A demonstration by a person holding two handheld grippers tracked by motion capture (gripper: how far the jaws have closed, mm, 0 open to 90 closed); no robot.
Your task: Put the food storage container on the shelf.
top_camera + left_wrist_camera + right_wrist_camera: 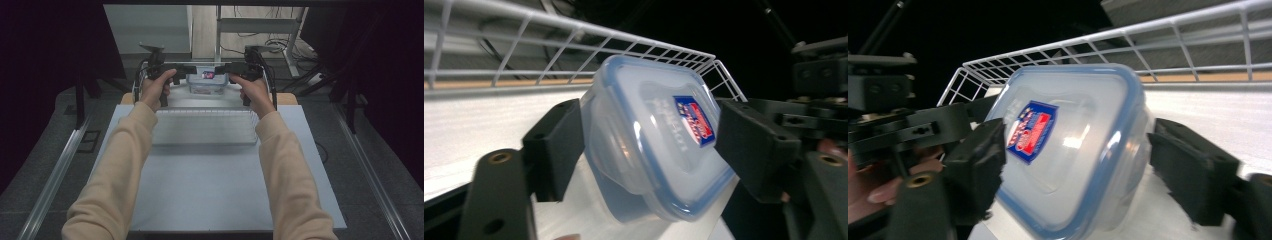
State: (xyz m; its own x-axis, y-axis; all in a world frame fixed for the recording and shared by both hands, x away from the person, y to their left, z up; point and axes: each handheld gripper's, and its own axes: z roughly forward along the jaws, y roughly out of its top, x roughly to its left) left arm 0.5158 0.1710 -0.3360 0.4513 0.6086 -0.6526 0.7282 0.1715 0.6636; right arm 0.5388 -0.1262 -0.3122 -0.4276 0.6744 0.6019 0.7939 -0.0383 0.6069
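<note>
Box sits top centre of the high view, held up between both grippers, above the far edge of the rack.

Left gripper comes in from the left of frame, right gripper from the right; tips meet at the box.

Left gripper view: box sits mid-frame between the two jaws, left pad against its side wall, right pad against the lid rim. Jaws clamped on the box.

Right gripper view: box fills the centre. Left pad presses the lid edge. Right pad looks to stand slightly off the wall, hard to tell with the blur. So I can't confirm this one is clamped.

Rack is white wire, low walls, lying on the white table; nothing visible inside it in the high view.

Box: clear plastic, rounded rectangle, tilted, blue seal round the lid rim, red-and-blue label on the lid. It looks empty through the plastic, though glare hides part of it.
</note>
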